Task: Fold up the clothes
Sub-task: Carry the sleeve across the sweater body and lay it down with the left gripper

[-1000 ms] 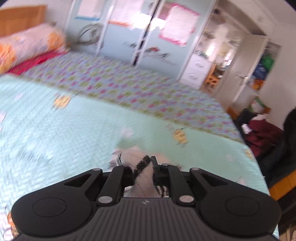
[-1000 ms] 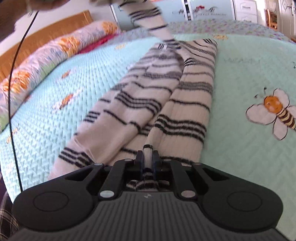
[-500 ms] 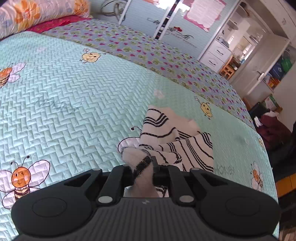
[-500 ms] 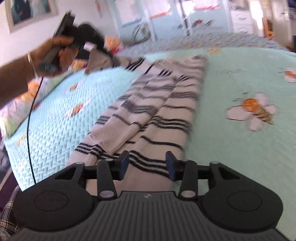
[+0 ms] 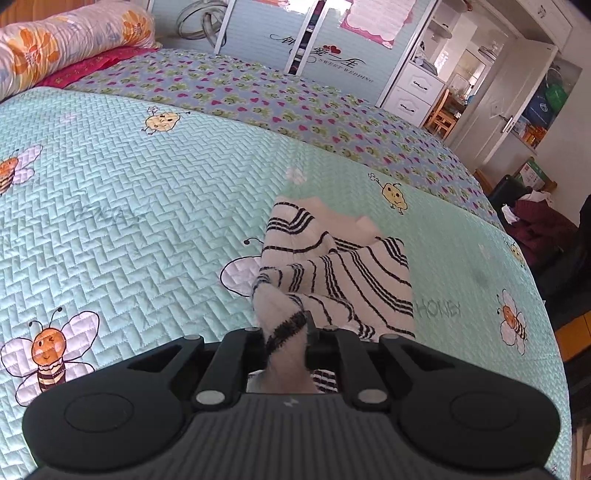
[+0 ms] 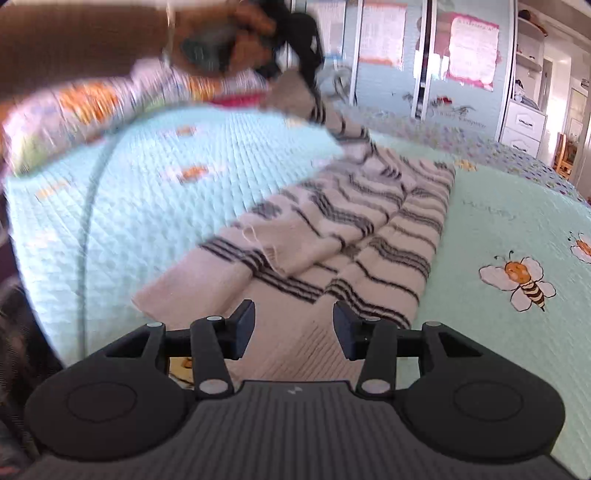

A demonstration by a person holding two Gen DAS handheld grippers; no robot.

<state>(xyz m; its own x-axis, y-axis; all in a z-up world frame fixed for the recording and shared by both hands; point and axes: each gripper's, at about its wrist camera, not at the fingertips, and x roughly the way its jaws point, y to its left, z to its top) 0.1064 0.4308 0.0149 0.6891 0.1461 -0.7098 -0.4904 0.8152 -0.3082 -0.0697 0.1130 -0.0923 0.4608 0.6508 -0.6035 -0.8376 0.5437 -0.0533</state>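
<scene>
A beige sweater with black stripes (image 6: 354, 229) lies stretched along the mint bee-print bedspread (image 6: 498, 229). My left gripper (image 5: 286, 332) is shut on one end of the striped sweater (image 5: 332, 266), which bunches up just ahead of its fingers. In the right wrist view that left gripper (image 6: 299, 44) shows blurred at the top, in a person's hand, lifting the sweater's far end. My right gripper (image 6: 293, 325) stands open just above the near plain end of the sweater, nothing between its fingers.
A floral bolster pillow (image 5: 62, 40) lies at the head of the bed. Wardrobe doors (image 5: 266, 29) and white drawers (image 5: 417, 92) stand beyond the bed. Dark red clothes (image 5: 535, 225) pile beside the bed's right edge. A thin cable (image 6: 88, 221) hangs across the left.
My right gripper has opened and let go of the sweater's near end. The left gripper, still holding its end, has swung over the bed and lifted it.
</scene>
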